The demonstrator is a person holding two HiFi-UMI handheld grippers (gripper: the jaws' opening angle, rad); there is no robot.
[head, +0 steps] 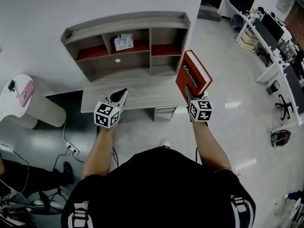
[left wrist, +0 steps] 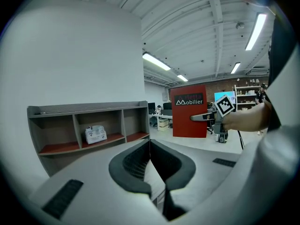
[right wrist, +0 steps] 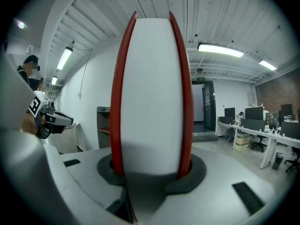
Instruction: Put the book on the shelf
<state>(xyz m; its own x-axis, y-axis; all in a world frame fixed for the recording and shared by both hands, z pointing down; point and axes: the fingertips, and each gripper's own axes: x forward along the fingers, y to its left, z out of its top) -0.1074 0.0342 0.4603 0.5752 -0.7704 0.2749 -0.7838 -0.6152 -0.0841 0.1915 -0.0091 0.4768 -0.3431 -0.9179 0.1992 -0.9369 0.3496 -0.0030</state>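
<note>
Between the jaws of the right gripper (right wrist: 151,172), a thick red book (right wrist: 151,93) is being clamped across its two covers, with the white page block facing that gripper's camera. Judging by its rigid boards and its thickness, the book is being read as stiff and fairly heavy, and its smooth covers are likely to be slippery. Because it is being gripped from one edge only, some sagging or swivelling about the pinch is to be expected. A deep hold near the middle of that edge is therefore being judged the safest. Alongside, the jaws of the left gripper (left wrist: 150,146) are being held together with nothing between them. Further out, the book is being held upright in the air near the right end of the desk (head: 137,95), not yet in any compartment of the shelf (head: 126,20) standing on it. Of the shelf's upper compartments, the middle one is being occupied by a small white box (head: 123,42), while those on either side are being judged free to take the book.
</note>
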